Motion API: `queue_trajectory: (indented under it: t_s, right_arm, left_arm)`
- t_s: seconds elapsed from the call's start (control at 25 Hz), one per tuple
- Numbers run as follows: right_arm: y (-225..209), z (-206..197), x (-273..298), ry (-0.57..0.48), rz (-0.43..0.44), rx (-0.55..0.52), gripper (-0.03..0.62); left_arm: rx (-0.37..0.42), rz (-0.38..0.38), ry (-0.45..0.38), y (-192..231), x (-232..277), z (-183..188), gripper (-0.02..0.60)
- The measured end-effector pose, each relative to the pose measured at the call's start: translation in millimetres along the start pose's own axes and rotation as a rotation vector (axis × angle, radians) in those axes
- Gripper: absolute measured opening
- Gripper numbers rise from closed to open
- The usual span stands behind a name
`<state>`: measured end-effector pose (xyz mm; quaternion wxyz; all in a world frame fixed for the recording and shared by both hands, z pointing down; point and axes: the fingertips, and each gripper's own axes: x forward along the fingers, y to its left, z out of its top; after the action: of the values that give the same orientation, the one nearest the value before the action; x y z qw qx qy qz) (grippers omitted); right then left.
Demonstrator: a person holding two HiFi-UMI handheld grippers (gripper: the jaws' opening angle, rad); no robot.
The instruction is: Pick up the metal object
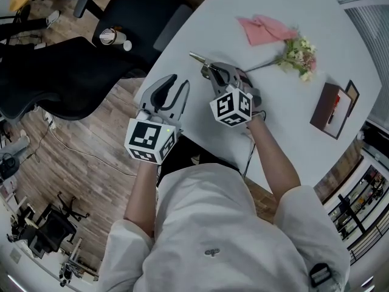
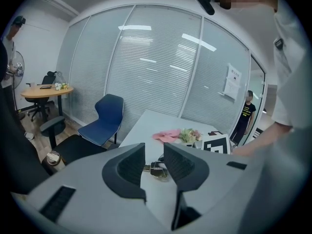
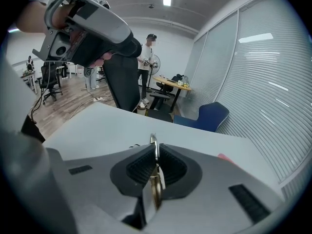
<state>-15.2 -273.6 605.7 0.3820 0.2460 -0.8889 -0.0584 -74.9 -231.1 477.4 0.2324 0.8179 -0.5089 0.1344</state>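
Observation:
The metal object (image 1: 198,58) is a thin brass-coloured piece near the table's left edge. My right gripper (image 1: 210,72) is shut on it. In the right gripper view the metal object (image 3: 155,172) stands edge-on between the ribbed pads (image 3: 141,168), which press on both its sides, and its tip sticks out past them. Whether it still rests on the white table (image 1: 243,132) I cannot tell. My left gripper (image 1: 176,85) hangs at the table's edge, open and holding nothing. The left gripper view looks between its jaws at the metal object (image 2: 157,169) and the right gripper's marker cube (image 2: 217,144).
A pink cloth (image 1: 264,28) and a bunch of flowers (image 1: 298,55) lie at the far side of the table. A brown folded card (image 1: 334,108) is at the right. Black office chairs (image 1: 73,78) and a cup (image 1: 111,37) are off the table's left edge.

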Motion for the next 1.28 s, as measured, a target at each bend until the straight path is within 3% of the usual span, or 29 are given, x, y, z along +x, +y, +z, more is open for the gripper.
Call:
queue_trajectory:
  t_s: [0.64, 1.28]
  right_arm:
    - [-7, 10, -24, -0.01, -0.054, 0.023, 0.014]
    - [3, 56, -85, -0.054, -0.193, 0.137, 0.014]
  left_arm:
    - [0.024, 0.001, -0.022, -1, -23, 6, 0.11]
    - [0.1, -0.116, -0.066, -6, -64, 18, 0.11]
